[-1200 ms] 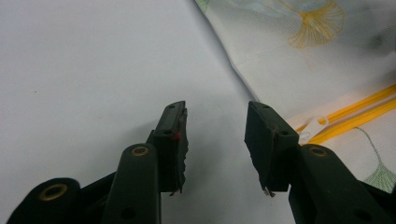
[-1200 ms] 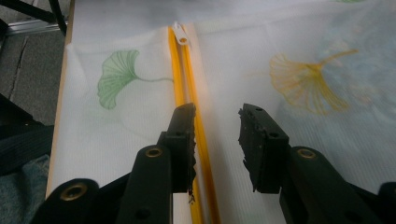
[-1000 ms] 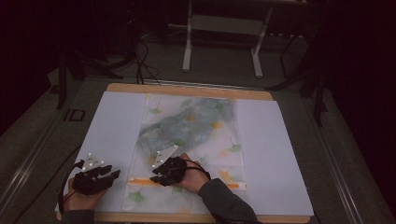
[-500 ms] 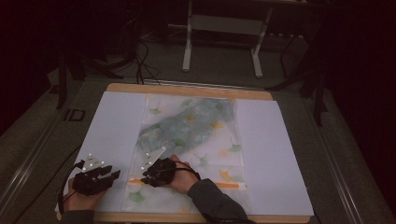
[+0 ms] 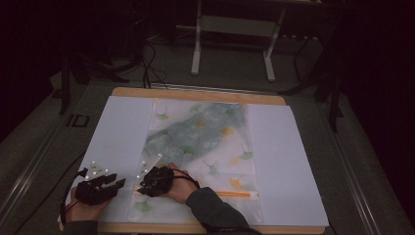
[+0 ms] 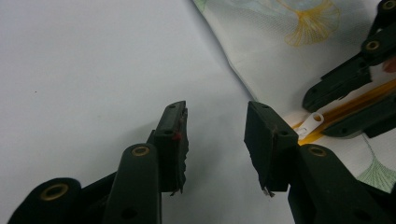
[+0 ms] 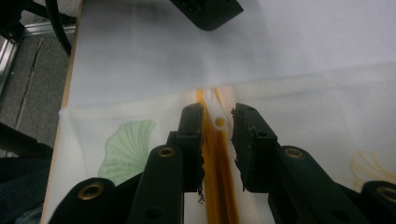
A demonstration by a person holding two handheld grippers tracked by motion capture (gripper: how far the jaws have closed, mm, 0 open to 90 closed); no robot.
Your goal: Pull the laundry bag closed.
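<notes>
Now your right gripper sits over the orange zipper track of the leaf-printed pouch, which lies flat on the white sheet. Its jaws stand a little apart on both sides of the white slider tab and do not yet hold it. Close them squarely on the tab, low, so it cannot slip out. Your left gripper is half open and empty beside the pouch edge; I think it should pin the fabric near the slider before you pull.
</notes>
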